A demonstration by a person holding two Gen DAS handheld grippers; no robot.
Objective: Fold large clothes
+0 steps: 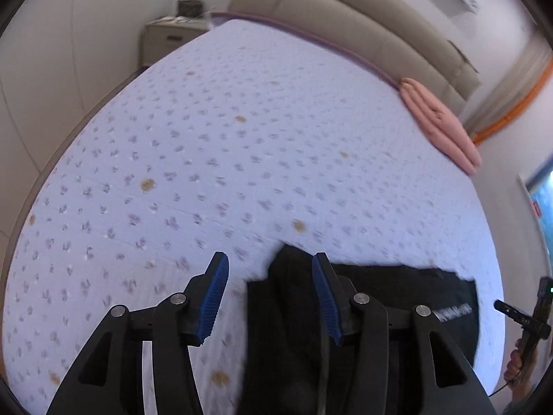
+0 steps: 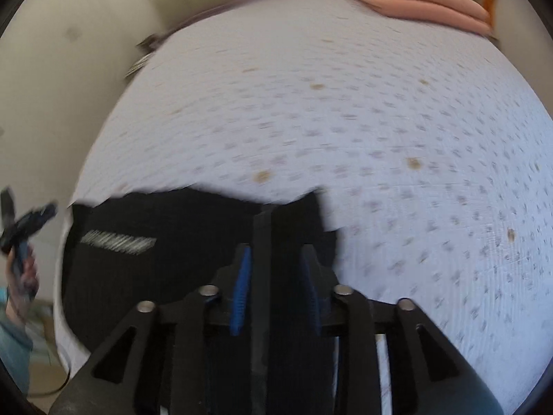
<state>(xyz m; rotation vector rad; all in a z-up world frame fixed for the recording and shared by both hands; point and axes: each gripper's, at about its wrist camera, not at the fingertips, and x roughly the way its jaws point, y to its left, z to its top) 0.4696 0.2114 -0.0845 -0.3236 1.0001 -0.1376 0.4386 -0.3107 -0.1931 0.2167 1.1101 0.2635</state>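
Lower frame, on the bed (image 1: 242,138): black garment (image 1: 397,297).
Left gripper (image 1: 269,276) jaws apart, empty. Right gripper (image 2: 276,266) jaws apart around a raised fold, not pressing.

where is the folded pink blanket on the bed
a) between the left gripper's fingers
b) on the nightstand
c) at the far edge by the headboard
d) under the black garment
c: the folded pink blanket lies along the bed's far edge against the padded headboard, well away from the black garment.
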